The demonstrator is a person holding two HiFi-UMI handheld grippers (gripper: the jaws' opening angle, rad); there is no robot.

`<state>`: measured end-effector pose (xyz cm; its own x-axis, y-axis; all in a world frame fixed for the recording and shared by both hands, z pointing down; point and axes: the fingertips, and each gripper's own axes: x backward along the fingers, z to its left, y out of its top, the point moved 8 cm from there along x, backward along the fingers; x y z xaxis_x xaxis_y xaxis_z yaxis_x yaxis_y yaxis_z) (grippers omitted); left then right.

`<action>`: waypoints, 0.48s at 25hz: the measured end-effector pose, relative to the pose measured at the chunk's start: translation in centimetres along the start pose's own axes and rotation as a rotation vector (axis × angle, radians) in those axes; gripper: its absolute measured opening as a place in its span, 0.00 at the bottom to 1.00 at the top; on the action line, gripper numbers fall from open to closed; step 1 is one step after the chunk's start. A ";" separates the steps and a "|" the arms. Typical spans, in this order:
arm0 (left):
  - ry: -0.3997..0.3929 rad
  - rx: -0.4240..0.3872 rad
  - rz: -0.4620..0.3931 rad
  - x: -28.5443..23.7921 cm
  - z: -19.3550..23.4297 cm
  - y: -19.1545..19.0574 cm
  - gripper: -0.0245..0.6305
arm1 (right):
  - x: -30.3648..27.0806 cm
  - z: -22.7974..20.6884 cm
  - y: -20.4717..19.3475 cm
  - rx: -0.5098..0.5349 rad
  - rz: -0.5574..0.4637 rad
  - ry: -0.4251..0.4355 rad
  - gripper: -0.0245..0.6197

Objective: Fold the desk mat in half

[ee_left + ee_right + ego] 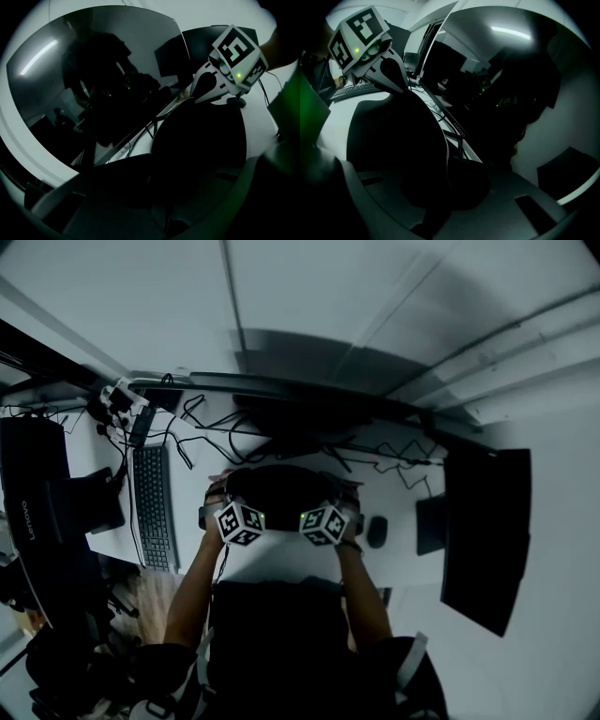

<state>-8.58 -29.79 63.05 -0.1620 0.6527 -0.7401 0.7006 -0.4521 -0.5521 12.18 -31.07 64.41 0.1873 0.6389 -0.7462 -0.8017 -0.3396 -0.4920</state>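
The white desk (281,561) runs left to right in front of the person. On it, between the keyboard (155,507) on the left and the mouse (377,531) on the right, the black desk mat (281,491) bulges up off the surface instead of lying flat. Its long axis follows the desk, side to side, and its body lies just ahead of both hands, toward the monitors.

The left hand-held gripper (154,180) is clamped on the mat's left end, and the dark sheet and its stitched edge spread away to that gripper's right. The right hand-held gripper (450,187) is pinched tight on the right end, with the sheet spreading to its left. The two stand side by side, level with each other, and neither is nearer the mat.

The fold looks partly made. Bringing the held edge down square on the opposite edge would need both ends to travel together
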 end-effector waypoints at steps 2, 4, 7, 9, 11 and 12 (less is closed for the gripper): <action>0.004 0.001 0.001 -0.9 0.1 -0.1 0.07 | -0.9 -0.1 -0.1 -0.002 0.006 0.002 0.07; 0.006 0.005 -0.001 -1.7 0.2 -0.2 0.07 | -1.9 -0.1 -0.2 -0.002 0.010 0.002 0.07; 0.008 0.012 0.003 -3.5 0.3 -0.8 0.07 | -3.4 -0.2 -0.2 -0.003 0.013 -0.003 0.07; 0.009 0.014 0.006 -4.6 0.5 -1.2 0.07 | -4.4 -0.1 -0.2 -0.007 0.018 -0.003 0.07; 0.006 0.015 0.003 -5.3 0.7 -1.4 0.07 | -5.3 -0.1 -0.2 -0.009 0.025 0.001 0.07; 0.004 0.014 0.003 -5.7 0.7 -1.5 0.07 | -5.7 -0.1 -0.2 -0.008 0.027 0.002 0.07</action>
<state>-9.23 -33.21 67.82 -0.1571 0.6538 -0.7401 0.6911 -0.4626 -0.5554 11.30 -34.66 68.69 0.1664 0.6279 -0.7603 -0.8018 -0.3626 -0.4750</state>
